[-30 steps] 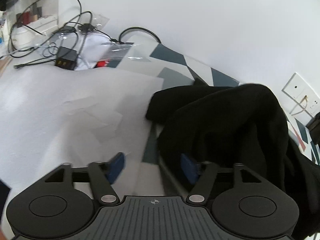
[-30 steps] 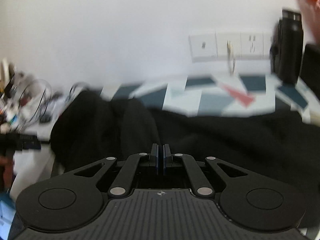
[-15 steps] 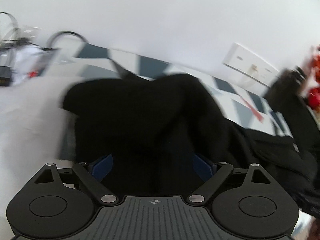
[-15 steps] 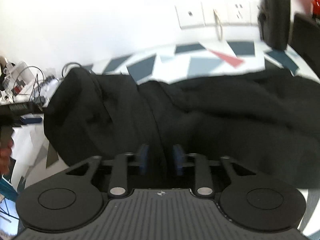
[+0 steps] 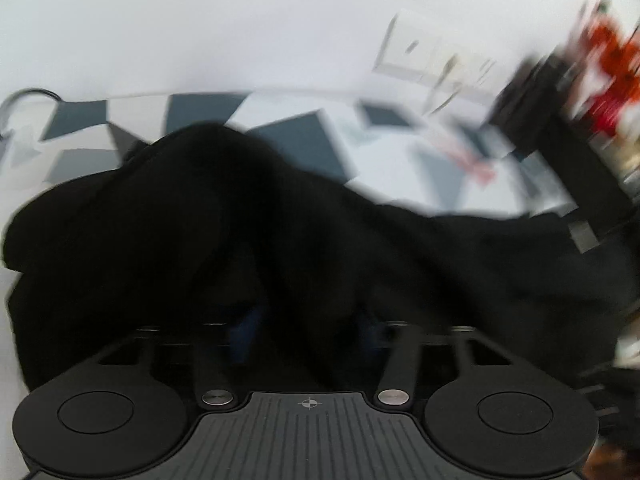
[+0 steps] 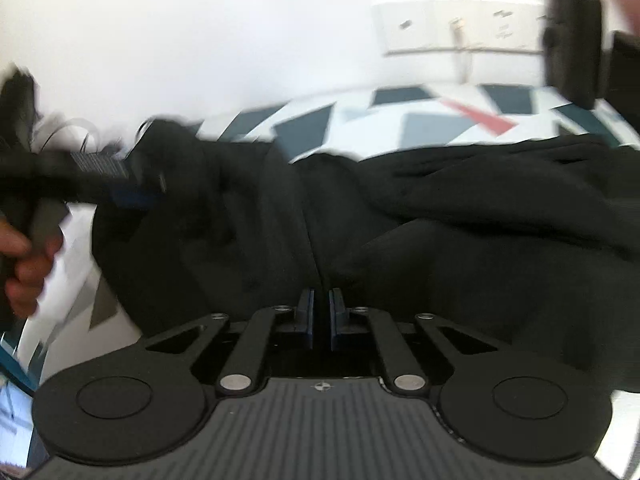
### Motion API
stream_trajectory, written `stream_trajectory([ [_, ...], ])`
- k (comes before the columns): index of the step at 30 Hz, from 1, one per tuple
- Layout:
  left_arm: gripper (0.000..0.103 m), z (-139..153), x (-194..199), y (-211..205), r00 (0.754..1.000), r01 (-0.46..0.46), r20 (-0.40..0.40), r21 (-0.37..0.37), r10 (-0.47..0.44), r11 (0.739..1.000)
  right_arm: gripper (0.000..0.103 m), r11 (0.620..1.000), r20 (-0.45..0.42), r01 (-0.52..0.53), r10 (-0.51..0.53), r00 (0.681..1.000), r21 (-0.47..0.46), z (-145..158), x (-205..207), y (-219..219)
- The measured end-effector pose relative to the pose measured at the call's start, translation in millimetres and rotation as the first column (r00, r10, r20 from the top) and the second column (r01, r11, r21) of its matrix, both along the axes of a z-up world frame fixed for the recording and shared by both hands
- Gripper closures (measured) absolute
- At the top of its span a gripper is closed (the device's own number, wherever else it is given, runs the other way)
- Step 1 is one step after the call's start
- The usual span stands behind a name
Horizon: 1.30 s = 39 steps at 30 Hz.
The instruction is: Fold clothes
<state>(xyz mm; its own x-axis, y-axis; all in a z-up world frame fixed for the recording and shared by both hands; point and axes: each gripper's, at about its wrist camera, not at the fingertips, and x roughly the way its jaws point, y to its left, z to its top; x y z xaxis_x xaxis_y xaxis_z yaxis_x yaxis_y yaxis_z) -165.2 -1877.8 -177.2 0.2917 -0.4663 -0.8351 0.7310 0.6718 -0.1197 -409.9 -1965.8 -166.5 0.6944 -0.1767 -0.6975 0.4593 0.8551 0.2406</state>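
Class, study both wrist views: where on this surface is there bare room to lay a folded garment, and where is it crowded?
Bare patterned cloth runs between the black garment and the wall sockets. Some white surface shows left of the garment. The far left, with cables, and the right by the dark bottle look crowded.

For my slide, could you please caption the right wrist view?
Right gripper nearly shut above a crumpled black garment on a patterned cloth.

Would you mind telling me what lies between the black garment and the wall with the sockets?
In the right wrist view, only bare geometric-patterned cloth lies between the black garment and the wall sockets.
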Motion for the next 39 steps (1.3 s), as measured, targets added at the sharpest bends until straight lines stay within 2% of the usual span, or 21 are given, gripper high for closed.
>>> stream_trajectory([
  [1, 0.073, -5, 2, -1, 1.0, -0.008, 0.016, 0.023, 0.008, 1.0, 0.096, 1.0, 0.008, 0.018, -0.018, 1.0, -0.003, 2, -6, -3],
  [6, 0.075, -5, 16, 7, 0.997, -0.055, 0.049, 0.03, 0.054, 0.998, 0.099, 0.997, 0.0, 0.067, -0.067, 0.998, -0.04, 5, -26, -7],
  [9, 0.074, -8, 32, 24, 0.991, -0.134, -0.005, 0.004, 0.134, 0.991, 0.099, 0.994, -0.021, 0.107, -0.107, 0.994, -0.013, -1, -37, -11],
  [11, 0.074, -10, 41, 39, 0.978, -0.196, -0.083, -0.029, 0.193, 0.98, 0.099, 0.992, -0.04, 0.129, -0.129, 0.991, -0.002, -7, -42, -15],
  [13, 0.072, -8, 45, 53, 0.964, -0.241, -0.126, -0.05, 0.233, 0.969, 0.099, 0.989, -0.045, 0.147, -0.146, 0.988, 0.008, -11, -47, -16],
  [15, 0.065, -6, 48, 66, 0.951, -0.28, -0.16, -0.072, 0.266, 0.957, 0.099, 0.987, -0.051, 0.158, -0.157, 0.986, 0.017, -14, -49, -18],
  [16, 0.057, 0, 48, 71, 0.952, -0.279, -0.16, -0.089, 0.262, 0.956, 0.098, 0.987, -0.054, 0.161, -0.16, 0.986, 0.025, -16, -49, -20],
  [17, 0.033, 8, 46, 73, 0.958, -0.262, -0.149, -0.105, 0.245, 0.959, 0.097, 0.987, -0.056, 0.159, -0.157, 0.986, 0.036, -17, -48, -22],
  [18, 0.023, 17, 44, 75, 0.966, -0.238, -0.13, -0.121, 0.223, 0.964, 0.094, 0.988, -0.055, 0.151, -0.149, 0.987, 0.044, -16, -48, -24],
  [20, 0.031, 41, 38, 73, 0.984, -0.171, -0.077, -0.153, 0.161, 0.973, 0.076, 0.99, -0.054, 0.139, -0.138, 0.989, 0.024, -10, -47, -25],
  [21, 0.036, 51, 36, 69, 0.987, -0.15, -0.075, -0.167, 0.139, 0.974, 0.065, 0.99, -0.054, 0.138, -0.137, 0.989, 0.004, -7, -48, -25],
  [22, 0.037, 60, 34, 64, 0.99, -0.13, -0.073, -0.182, 0.118, 0.975, 0.059, 0.988, -0.054, 0.15, -0.151, 0.987, -0.02, -3, -49, -26],
  [24, 0.037, 77, 31, 55, 0.994, -0.092, -0.074, -0.214, 0.077, 0.973, 0.058, 0.985, -0.044, 0.173, -0.173, 0.984, -0.019, 3, -53, -32],
  [25, 0.035, 77, 31, 48, 0.993, -0.093, -0.088, -0.221, 0.075, 0.971, 0.058, 0.981, -0.041, 0.196, -0.196, 0.98, -0.015, 4, -55, -35],
  [27, 0.025, 63, 35, 27, 0.987, -0.138, -0.109, -0.172, 0.121, 0.975, 0.056, 0.968, -0.039, 0.251, -0.251, 0.967, -0.024, 5, -59, -40],
  [29, 0.021, 49, 40, 7, 0.978, -0.183, -0.128, -0.121, 0.167, 0.976, 0.056, 0.958, -0.023, 0.284, -0.285, 0.958, -0.03, 5, -62, -44],
  [32, 0.011, 27, 47, -21, 0.958, -0.253, -0.152, -0.047, 0.243, 0.966, 0.053, 0.947, 0.002, 0.317, -0.318, 0.948, -0.04, 10, -68, -45],
  [34, 0.011, 15, 52, -28, 0.944, -0.297, -0.167, -0.06, 0.283, 0.953, 0.048, 0.941, 0.025, 0.335, -0.334, 0.942, -0.045, 13, -74, -46],
  [35, 0.013, 12, 54, -32, 0.941, -0.308, -0.173, -0.074, 0.292, 0.948, 0.047, 0.938, 0.034, 0.345, -0.343, 0.939, -0.042, 14, -77, -47],
  [37, 0.028, 10, 57, -40, 0.936, -0.32, -0.182, -0.085, 0.301, 0.943, 0.046, 0.931, 0.036, 0.362, -0.361, 0.932, -0.041, 14, -83, -48],
  [39, 0.078, 9, 60, -45, 0.93, -0.334, -0.198, -0.095, 0.311, 0.938, 0.046, 0.922, 0.033, 0.385, -0.384, 0.923, -0.046, 13, -90, -50],
])
